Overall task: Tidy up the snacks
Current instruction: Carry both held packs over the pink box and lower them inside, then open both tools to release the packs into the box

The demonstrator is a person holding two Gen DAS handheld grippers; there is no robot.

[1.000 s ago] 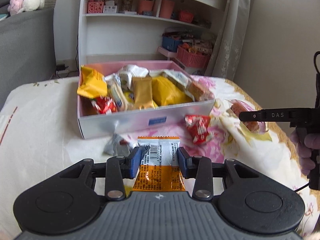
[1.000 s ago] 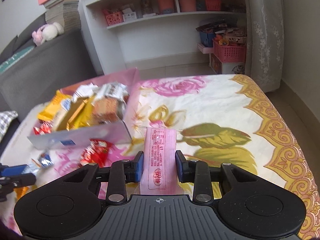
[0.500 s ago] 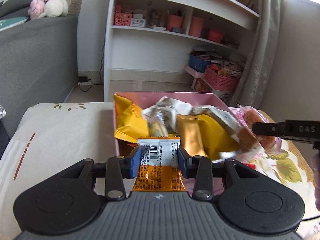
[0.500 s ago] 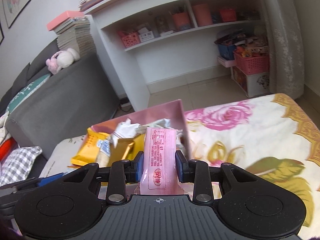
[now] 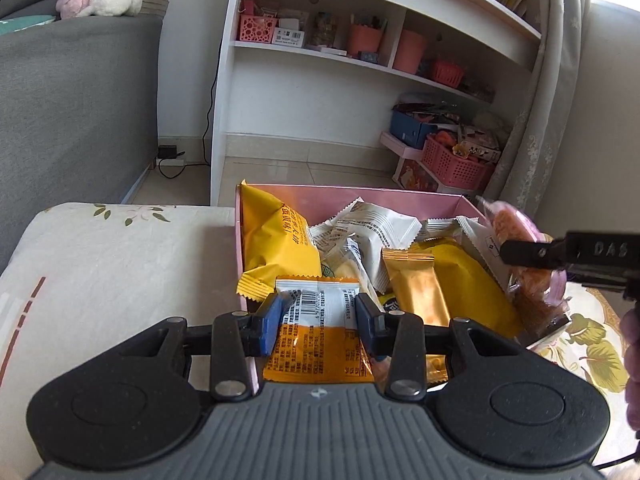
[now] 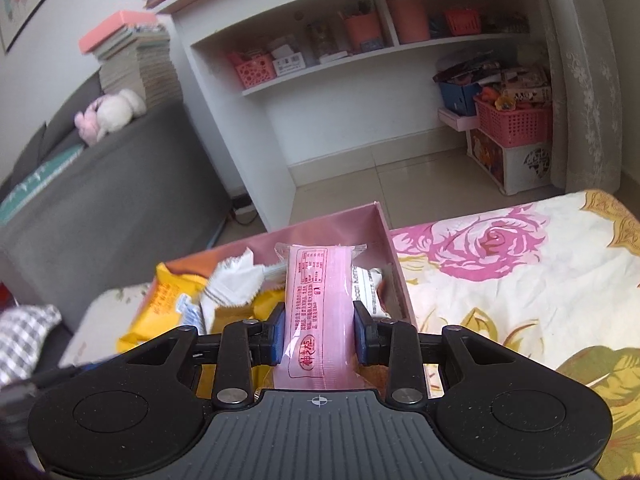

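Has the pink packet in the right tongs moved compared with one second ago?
Yes. Gripped by the right tongs, the pink packet went from above the flowered cloth leftward to above the pink box.

Both wrist views look forward, close above the pink box (image 5: 360,200) of snacks, sharing the white shelf (image 6: 320,68) beyond.

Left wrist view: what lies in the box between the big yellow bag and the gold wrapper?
White snack packets lie crumpled between the big yellow bag and the gold wrapper, seen in the left wrist view.
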